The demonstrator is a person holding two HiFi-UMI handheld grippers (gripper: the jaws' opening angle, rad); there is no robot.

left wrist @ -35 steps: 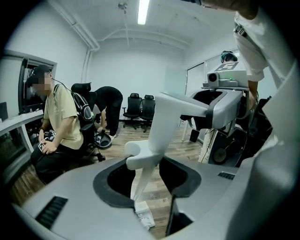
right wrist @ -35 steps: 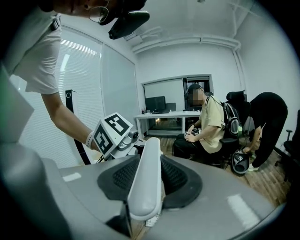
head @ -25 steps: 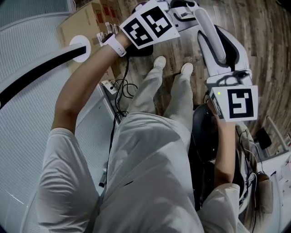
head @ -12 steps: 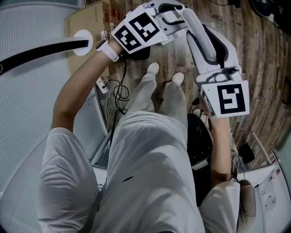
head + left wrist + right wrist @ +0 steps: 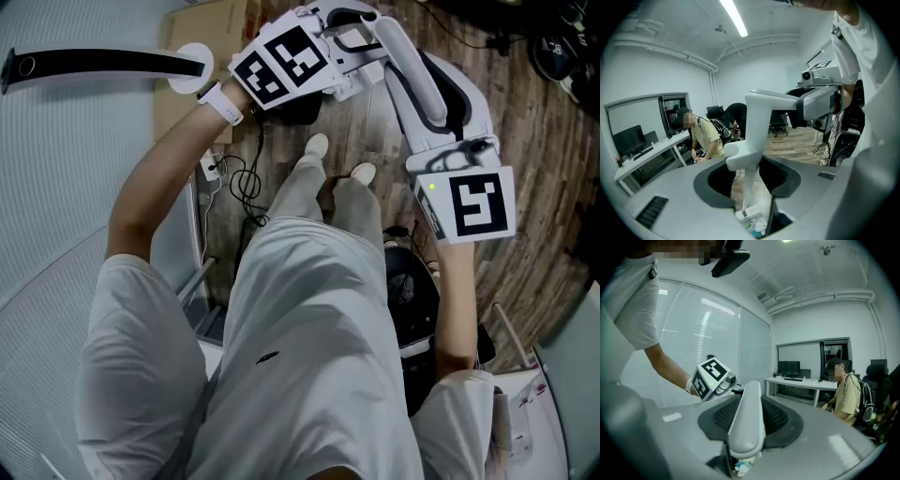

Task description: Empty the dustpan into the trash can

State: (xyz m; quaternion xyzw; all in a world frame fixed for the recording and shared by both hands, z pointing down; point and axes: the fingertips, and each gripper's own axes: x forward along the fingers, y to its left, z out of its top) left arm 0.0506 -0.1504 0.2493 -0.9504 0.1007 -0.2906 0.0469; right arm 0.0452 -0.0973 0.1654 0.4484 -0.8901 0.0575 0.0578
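With my left gripper (image 5: 749,180) clamped low on the dustpan handle (image 5: 427,89) and my right gripper (image 5: 746,427), jaws just tightened, gripping its top end, I seem to be carrying the littered pan (image 5: 751,219), which next needs swinging over and tipping into what looks like the trash can (image 5: 410,292) by my right leg.

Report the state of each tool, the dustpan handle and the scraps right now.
left tool: shut on the dustpan handle's upright rod.
right tool: shut on the dustpan handle's top bar, its jaws having just been closing.
dustpan handle: gripped by both tools, rod hanging down.
scraps: bunched at the rod's foot, not yet tipped out.
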